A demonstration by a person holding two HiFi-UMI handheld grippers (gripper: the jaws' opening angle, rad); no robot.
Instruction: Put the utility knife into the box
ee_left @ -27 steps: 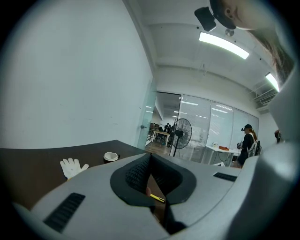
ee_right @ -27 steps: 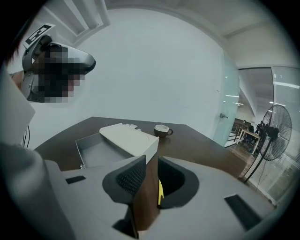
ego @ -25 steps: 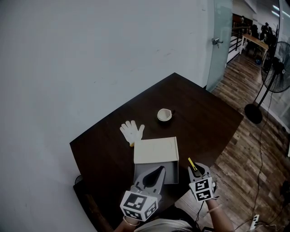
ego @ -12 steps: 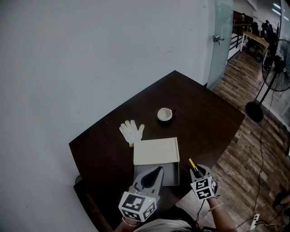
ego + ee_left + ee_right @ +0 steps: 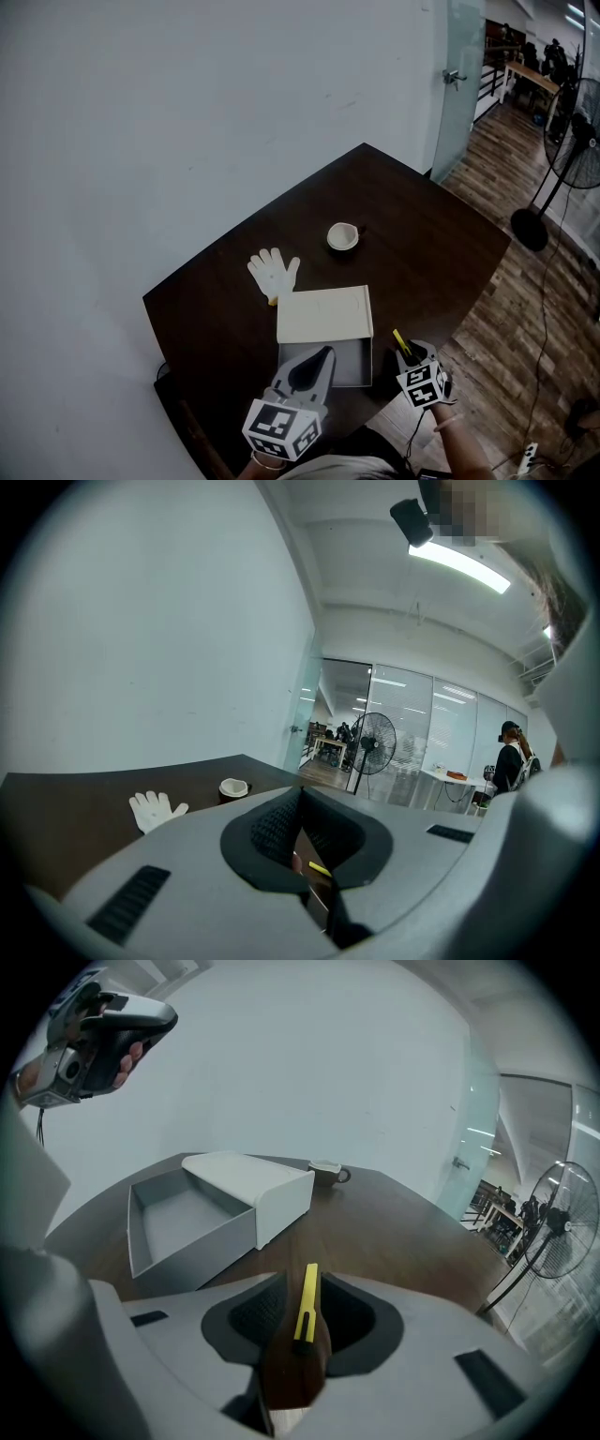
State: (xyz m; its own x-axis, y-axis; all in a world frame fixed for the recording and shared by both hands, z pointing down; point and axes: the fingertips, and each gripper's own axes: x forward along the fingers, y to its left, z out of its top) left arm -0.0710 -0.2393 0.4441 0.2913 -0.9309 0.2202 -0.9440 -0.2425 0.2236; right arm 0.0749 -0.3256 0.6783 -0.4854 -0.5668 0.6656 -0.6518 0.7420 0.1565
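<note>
Utility knife (image 5: 305,1307), yellow with a black slider, apparently flat on the dark table (image 5: 403,1232), lying lengthwise in the gap between the fingers (image 5: 251,1314) of the right gripper (image 5: 303,1283), tip reaching out past the fingertips. Right jaws just been opening, now spread wide around the knife: table showing on either side of the handle, neither pad pressing, nothing in hold. Reads as the set-up for a pick rather than a grasp. Knife not yet lifted and not yet in its place, so closing on the handle probably comes next, before any carry. Just ahead and to the left of those fingertips, the box (image 5: 202,1241): grey tray pulled out of its white sleeve, open side up, nothing visible inside, so ready to receive. Over the near end of that tray, in the head view, the left gripper (image 5: 317,356), fingers drawn together to a point and holding nothing. Beyond the box from both pairs of fingertips, a white work glove (image 5: 273,273) to the left and a small cup (image 5: 342,236) farther back, both well apart from the knife. Farthest off, a standing fan (image 5: 553,1227) on the wood floor.
</note>
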